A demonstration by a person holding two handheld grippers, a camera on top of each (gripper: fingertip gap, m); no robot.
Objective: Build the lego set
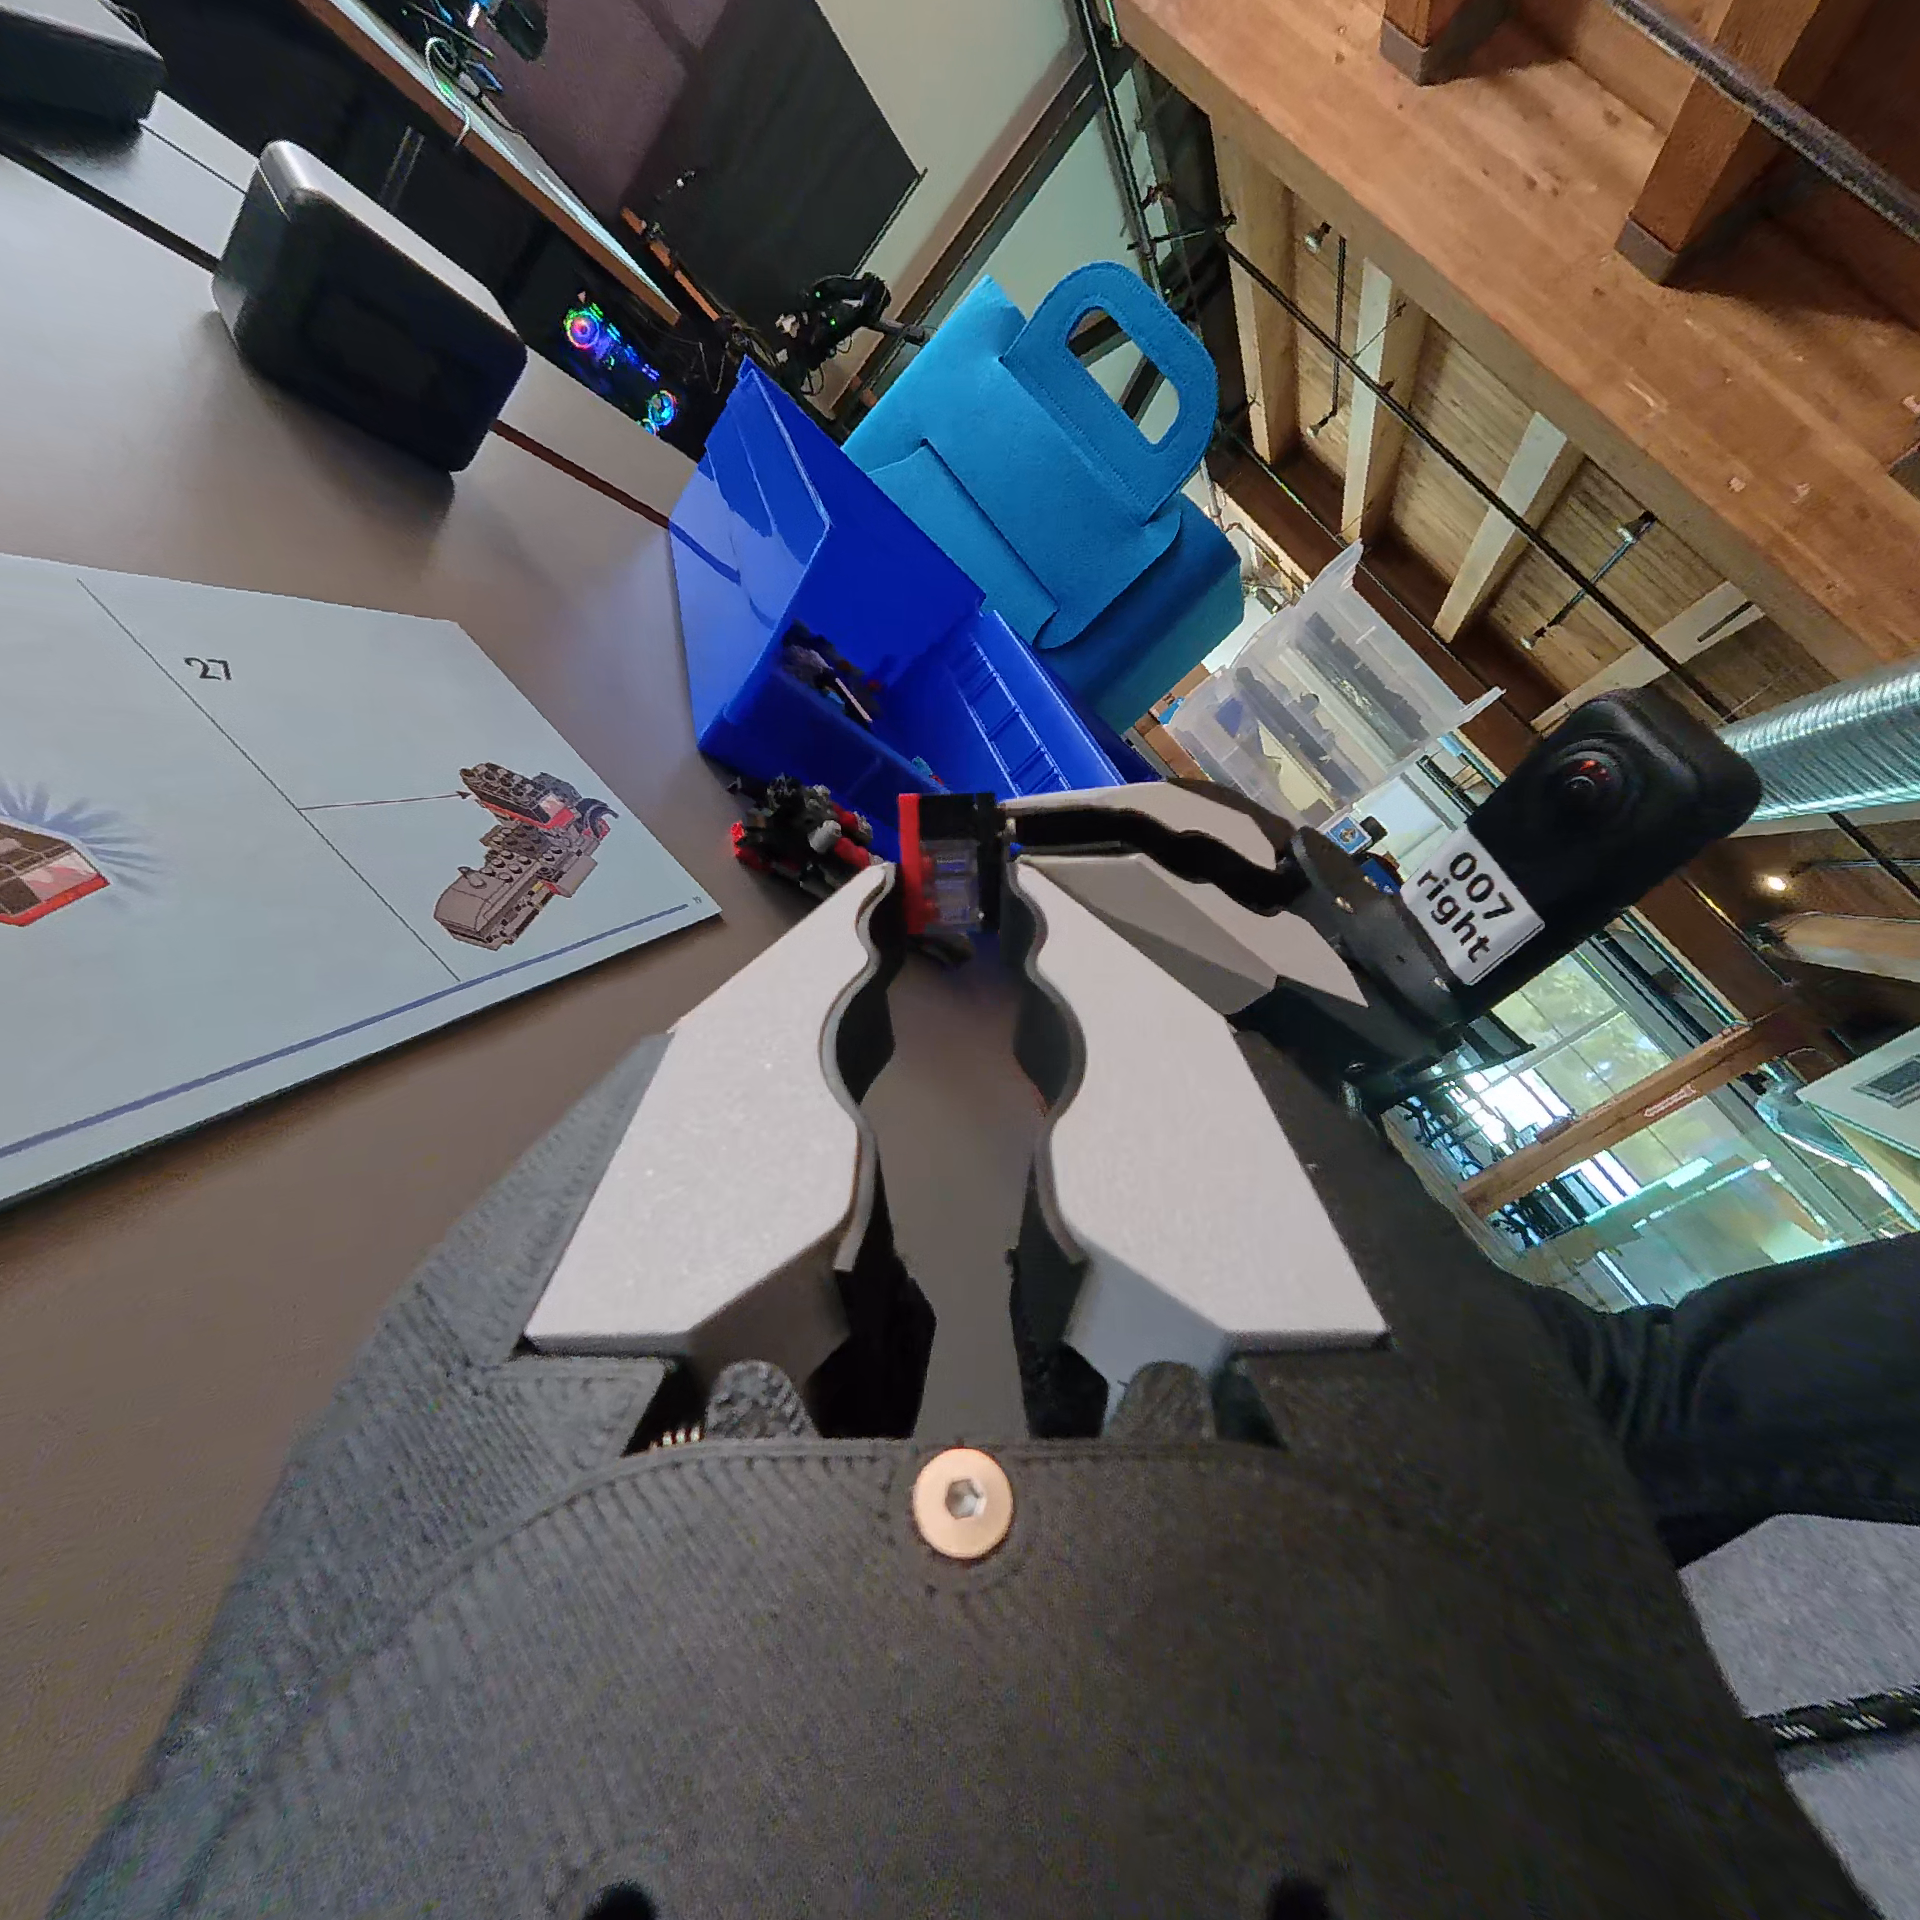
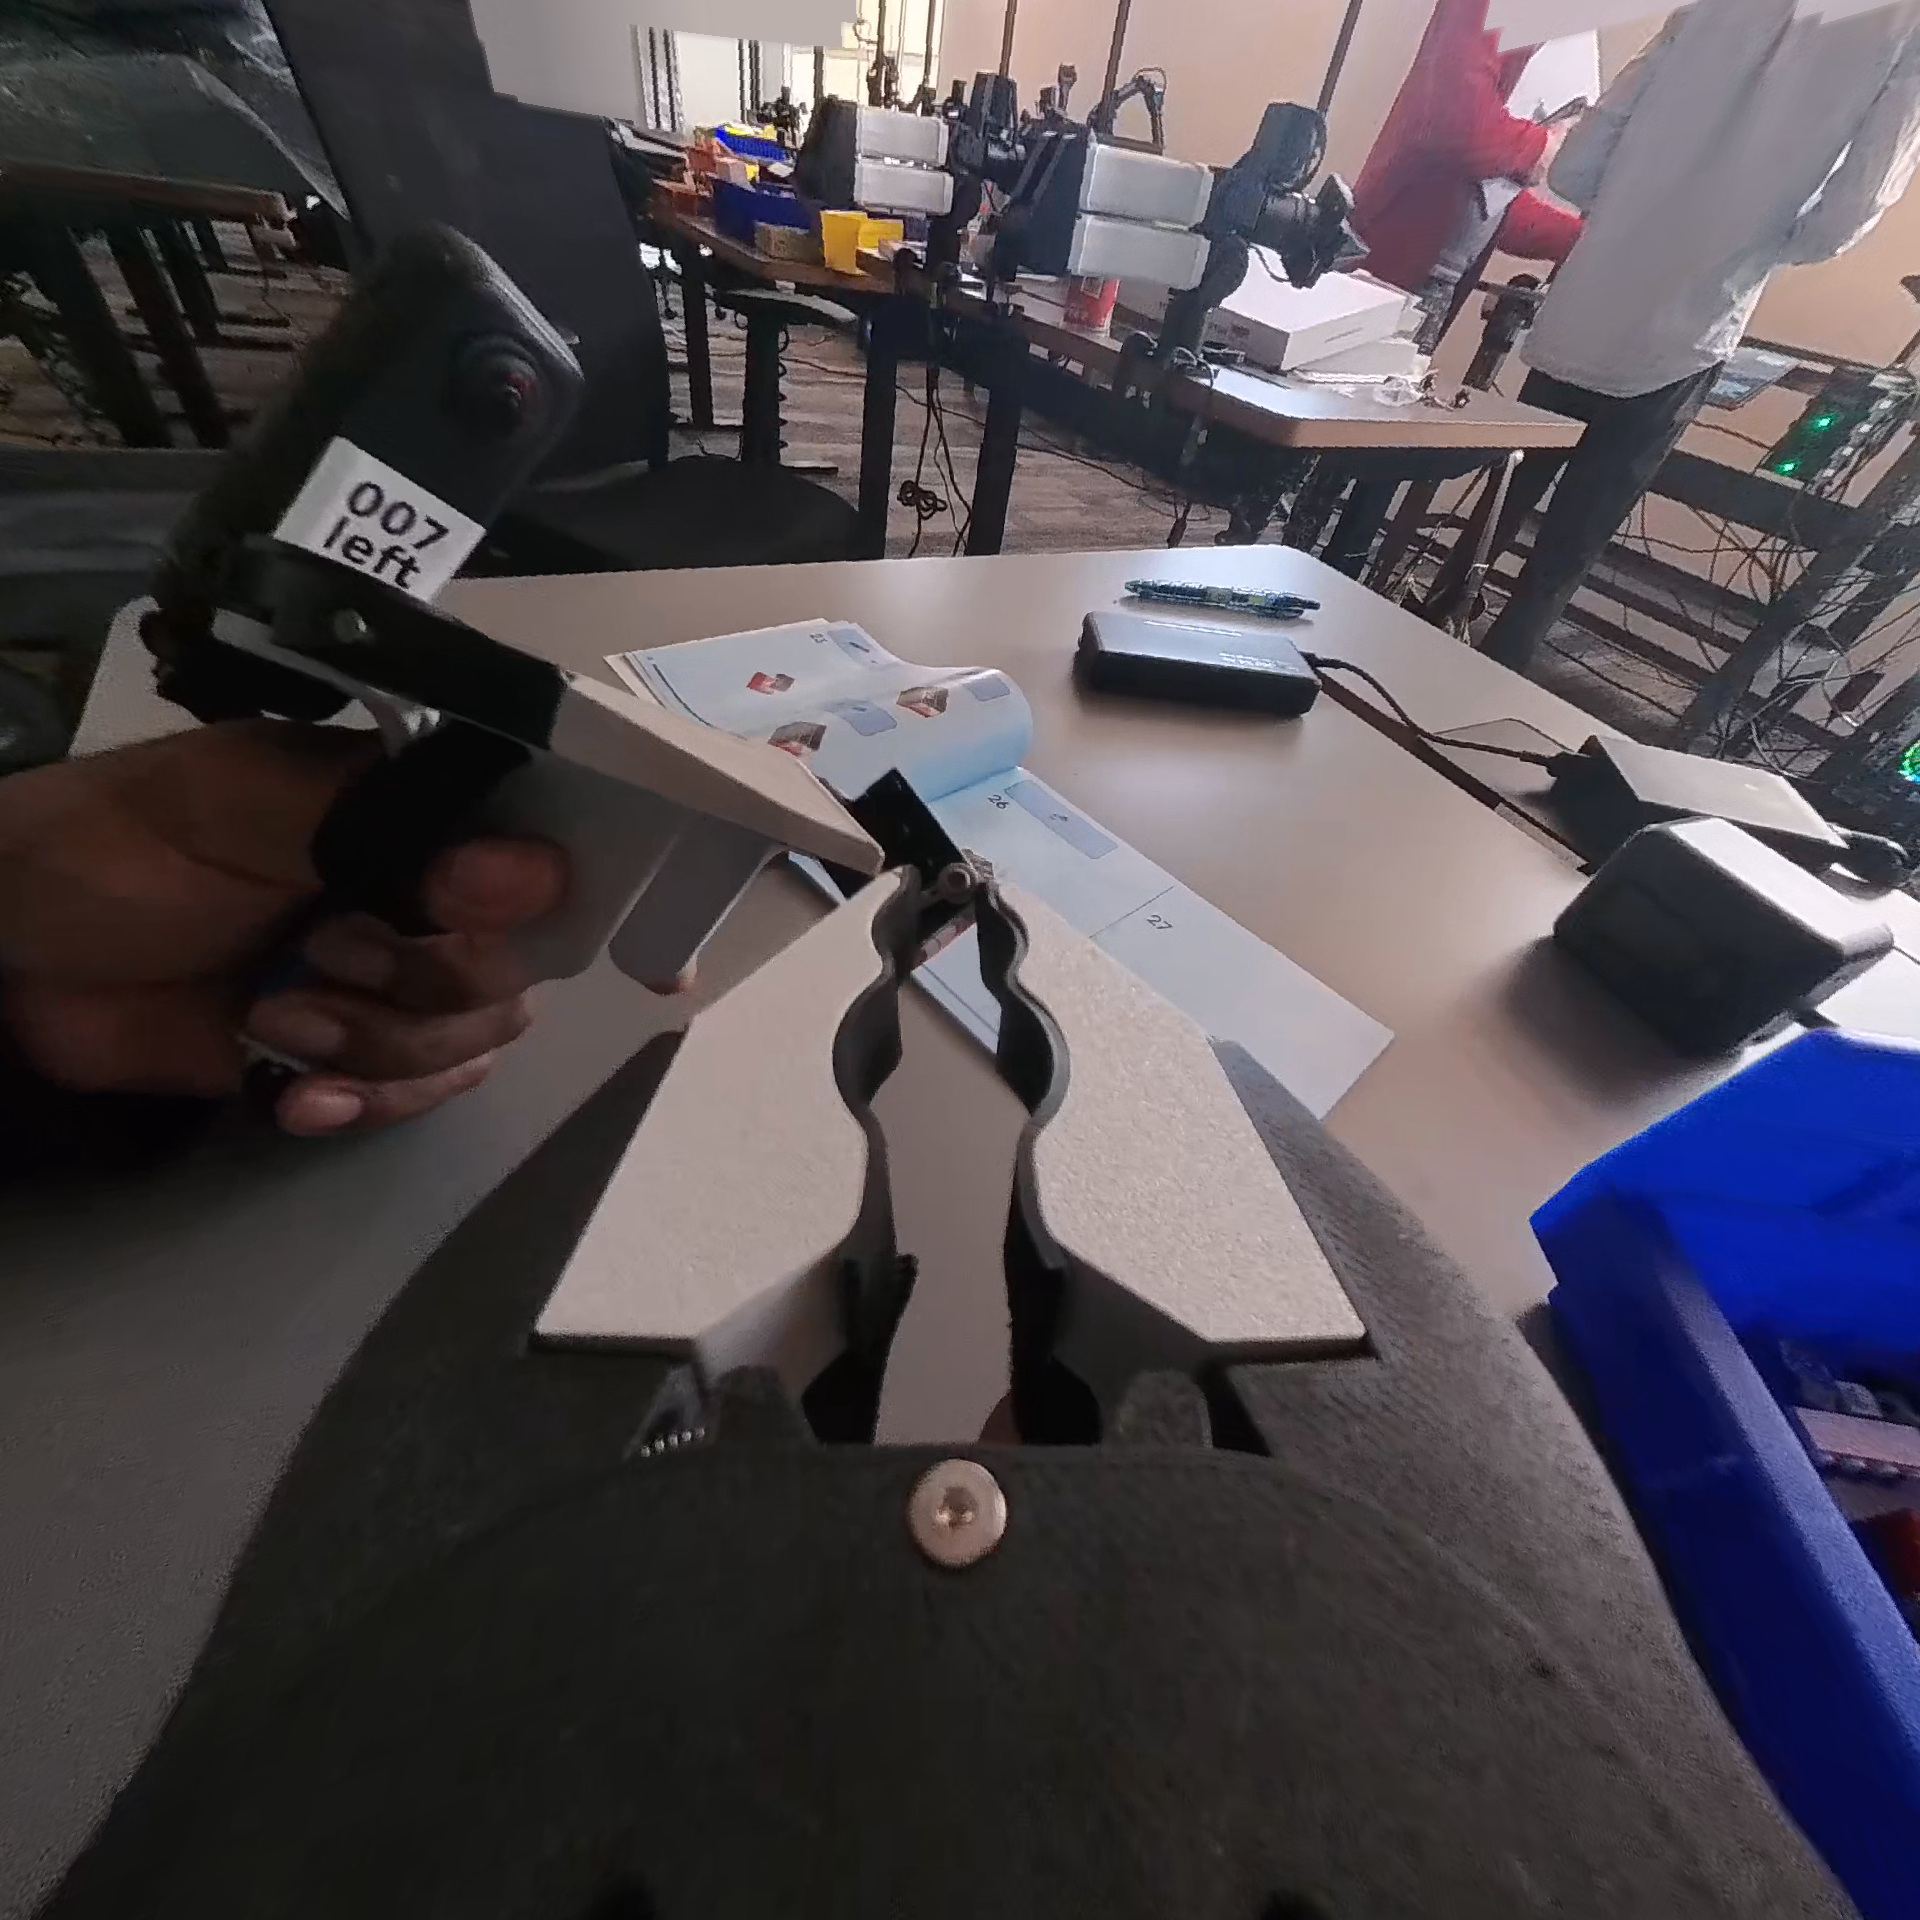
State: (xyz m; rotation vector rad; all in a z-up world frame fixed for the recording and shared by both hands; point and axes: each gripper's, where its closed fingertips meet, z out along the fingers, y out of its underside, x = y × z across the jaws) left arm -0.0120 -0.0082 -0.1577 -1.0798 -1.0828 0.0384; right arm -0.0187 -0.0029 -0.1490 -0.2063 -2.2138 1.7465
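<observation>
My left gripper point(image 1: 951, 894) is shut on a small red and black lego assembly point(image 1: 951, 868) with a clear blue brick in it, held above the table. My right gripper point(image 1: 1006, 826) comes in from the right, with its tips against the assembly's upper right corner. In the right wrist view my right gripper point(image 2: 945, 909) is shut on a small grey piece point(image 2: 956, 881), pressed against the black part of the assembly point(image 2: 904, 821) that the left gripper's fingers point(image 2: 727, 779) hold. A partly built lego model point(image 1: 800, 836) lies on the table beyond.
An open instruction booklet point(image 1: 312, 831) lies to the left on the table point(image 1: 260, 499). A blue parts bin point(image 1: 790, 582) and a blue felt bag point(image 1: 1060, 468) stand behind. Black boxes point(image 2: 1714, 935) and a cabled black device point(image 2: 1195, 660) sit farther off. People stand at distant benches. My left and right fingertips are right by each other.
</observation>
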